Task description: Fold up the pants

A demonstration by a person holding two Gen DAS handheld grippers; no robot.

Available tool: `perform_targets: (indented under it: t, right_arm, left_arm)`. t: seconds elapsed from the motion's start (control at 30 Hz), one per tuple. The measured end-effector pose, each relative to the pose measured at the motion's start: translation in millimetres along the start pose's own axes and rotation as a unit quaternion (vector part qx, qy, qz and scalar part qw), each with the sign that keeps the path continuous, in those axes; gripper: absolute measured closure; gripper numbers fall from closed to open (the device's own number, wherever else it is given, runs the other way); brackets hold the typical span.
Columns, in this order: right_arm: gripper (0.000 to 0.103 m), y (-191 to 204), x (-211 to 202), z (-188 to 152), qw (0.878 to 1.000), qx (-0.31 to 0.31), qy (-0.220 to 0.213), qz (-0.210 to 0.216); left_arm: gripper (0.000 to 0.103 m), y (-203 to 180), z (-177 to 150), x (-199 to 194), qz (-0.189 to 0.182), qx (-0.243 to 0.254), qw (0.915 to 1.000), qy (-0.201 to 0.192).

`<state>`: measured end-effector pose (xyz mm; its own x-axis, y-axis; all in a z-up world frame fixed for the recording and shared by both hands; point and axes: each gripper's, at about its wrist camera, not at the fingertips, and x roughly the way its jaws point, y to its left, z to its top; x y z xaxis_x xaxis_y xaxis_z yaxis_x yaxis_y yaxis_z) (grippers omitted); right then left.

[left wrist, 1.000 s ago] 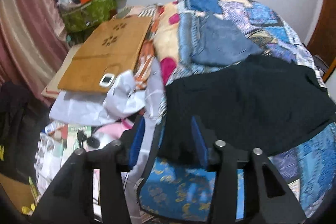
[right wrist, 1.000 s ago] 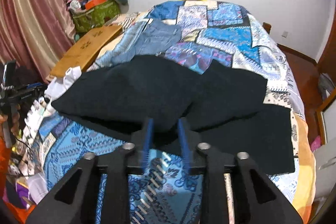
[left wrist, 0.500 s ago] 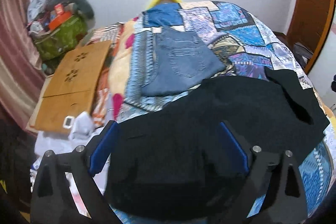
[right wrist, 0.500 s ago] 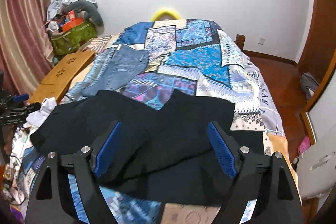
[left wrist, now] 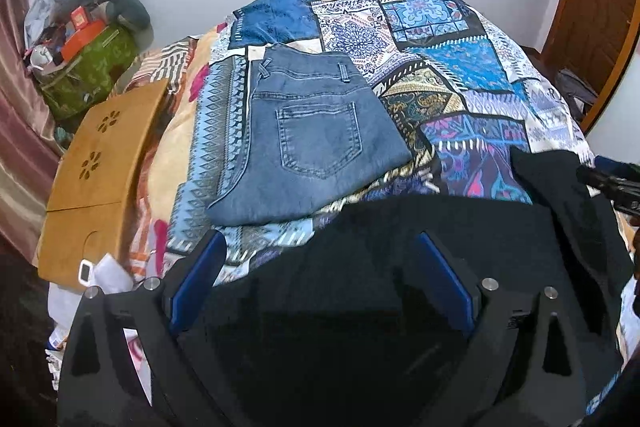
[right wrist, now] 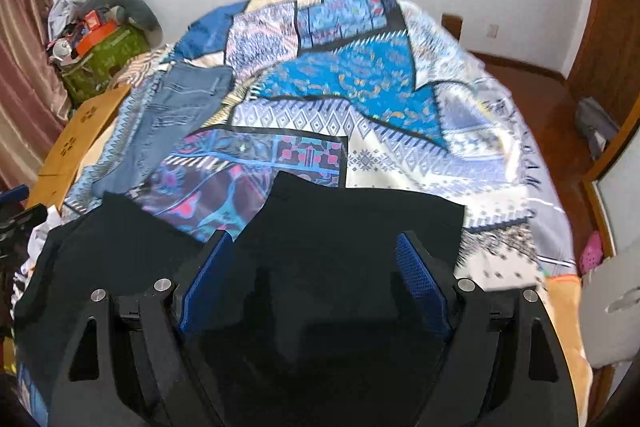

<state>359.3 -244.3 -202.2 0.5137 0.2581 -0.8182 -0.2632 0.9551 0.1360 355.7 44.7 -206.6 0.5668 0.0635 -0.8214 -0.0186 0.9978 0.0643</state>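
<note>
Pants: black fabric pants (left wrist: pixel 400 267) lay spread across the lower frame on the patchwork blue bedspread (left wrist: pixel 460 75).
Left gripper (left wrist: pixel 320 279): jaws wide, empty, over the black cloth.
Right gripper (right wrist: pixel 316 275): jaws wide, empty.
Jeans: folded blue denim jeans (left wrist: pixel 312 139) centre frame, beyond the pants.

Pants (left wrist: pixel 400 267) lie on the bed (left wrist: pixel 460 67), near edge. Folded jeans (left wrist: pixel 312 135) lie on the bed behind the pants, leftward. Wooden board (left wrist: pixel 96 163) left of jeans, at the bed's side.
</note>
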Motion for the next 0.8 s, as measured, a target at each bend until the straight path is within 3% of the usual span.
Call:
perform_targets:
  t: [0.13,0.23,0.4,0.53,0.6,0.67,0.73,0.8]
  right_arm:
    - [0.023,2.1,31.8,13.4,1.0,-0.004,0.028,0.013]
    - [0.025,4.0,55.5,23.6,0.998,-0.005,0.052,0.017]
    - [0.046,9.8,89.9,26.5,0.995,-0.014,0.099,0.029]
    - [0.051,10.0,90.7,23.7,0.995,-0.021,0.092,0.032]
    - [0.059,6.3,88.3,22.3,0.995,-0.019,0.09,0.033]
    - [0.08,0.9,86.0,21.8,0.995,-0.014,0.091,0.032]
    - [0.091,-3.5,84.5,21.5,0.995,-0.011,0.093,0.029]
    - [0.094,-6.9,83.5,22.1,0.995,-0.007,0.095,0.031]
  left_arm:
    - [0.007,-7.5,8.2,14.3,0.027,0.014,0.9995,-0.006]
    - [0.006,-8.7,8.5,21.6,0.023,0.019,0.9996,0.0]
    - [0.006,-11.8,8.4,34.1,0.013,0.02,0.9996,0.013]
    - [0.005,-15.2,8.8,36.9,0.008,0.022,0.9995,0.02]
    - [0.005,-17.0,7.9,35.9,0.006,0.023,0.9995,0.023]
    - [0.005,-18.9,5.9,33.9,0.005,0.023,0.9994,0.025]
    - [0.005,-21.5,3.3,30.5,-0.005,0.02,0.9994,0.029]
    - [0.005,-25.1,1.5,29.2,-0.014,0.019,0.999,0.038]
